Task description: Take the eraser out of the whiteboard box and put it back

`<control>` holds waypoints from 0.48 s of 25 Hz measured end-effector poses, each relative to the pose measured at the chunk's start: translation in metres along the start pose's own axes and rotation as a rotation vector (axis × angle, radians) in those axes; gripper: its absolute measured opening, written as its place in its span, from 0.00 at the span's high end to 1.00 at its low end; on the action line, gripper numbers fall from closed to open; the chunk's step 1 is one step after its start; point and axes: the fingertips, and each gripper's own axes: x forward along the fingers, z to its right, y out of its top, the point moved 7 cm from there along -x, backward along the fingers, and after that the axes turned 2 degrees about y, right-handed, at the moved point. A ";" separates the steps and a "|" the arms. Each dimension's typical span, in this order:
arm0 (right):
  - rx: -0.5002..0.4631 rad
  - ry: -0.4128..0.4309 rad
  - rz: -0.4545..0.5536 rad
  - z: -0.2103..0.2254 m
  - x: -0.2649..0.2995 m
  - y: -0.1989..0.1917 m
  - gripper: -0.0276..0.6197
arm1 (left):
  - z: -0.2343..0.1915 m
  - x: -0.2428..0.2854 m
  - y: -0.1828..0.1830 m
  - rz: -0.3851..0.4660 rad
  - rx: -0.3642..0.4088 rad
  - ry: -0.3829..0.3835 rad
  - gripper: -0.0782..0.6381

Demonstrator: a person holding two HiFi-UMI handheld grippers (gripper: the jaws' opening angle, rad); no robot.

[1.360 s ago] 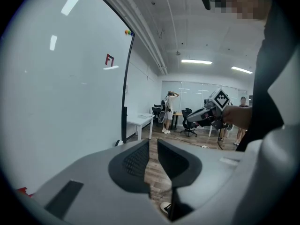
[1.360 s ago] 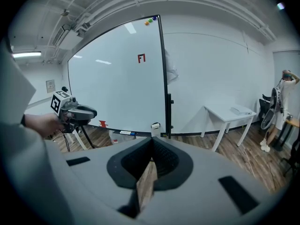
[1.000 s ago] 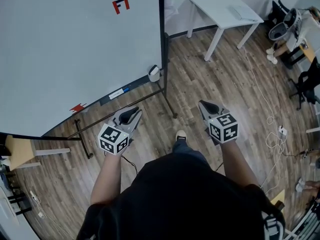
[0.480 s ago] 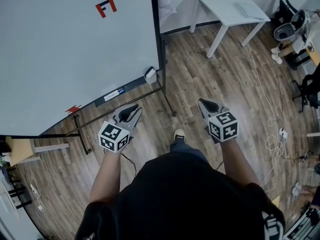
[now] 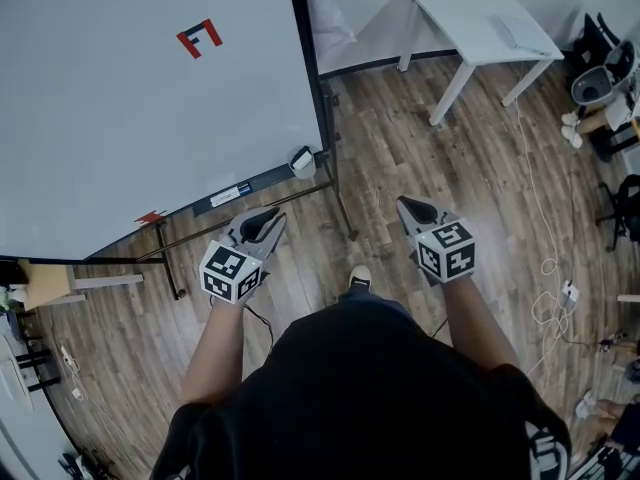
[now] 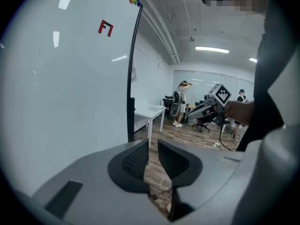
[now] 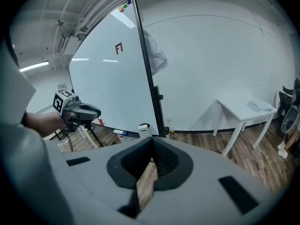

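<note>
The whiteboard box (image 5: 303, 160) sits at the right end of the tray (image 5: 235, 190) under the whiteboard (image 5: 120, 108), beside the frame post. The right gripper view shows its side, the head view only a small white shape, and neither shows an eraser. The left gripper (image 5: 265, 218) keeps a thin slit between its jaws and the right gripper (image 5: 412, 208) has its tips touching, both empty over bare wooden floor (image 5: 380, 178), short of the board, with the white table (image 5: 480, 28) well off right.
</note>
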 end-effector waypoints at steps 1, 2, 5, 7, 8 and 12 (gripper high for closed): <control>-0.004 0.010 -0.002 0.004 0.003 0.002 0.96 | 0.000 0.002 0.003 0.000 -0.001 0.011 0.79; -0.008 0.020 -0.003 0.008 0.006 0.005 0.96 | -0.001 0.004 0.005 0.001 -0.002 0.021 0.79; -0.021 0.049 -0.005 0.018 0.014 0.012 0.96 | -0.002 0.009 0.012 0.004 -0.008 0.054 0.79; -0.032 0.067 -0.006 0.024 0.019 0.017 0.96 | -0.003 0.011 0.015 0.006 -0.011 0.076 0.79; -0.038 0.077 -0.007 0.027 0.021 0.020 0.96 | -0.004 0.012 0.017 0.007 -0.014 0.086 0.79; -0.058 0.114 -0.021 0.037 0.030 0.025 0.96 | -0.005 0.017 0.023 0.012 -0.021 0.125 0.79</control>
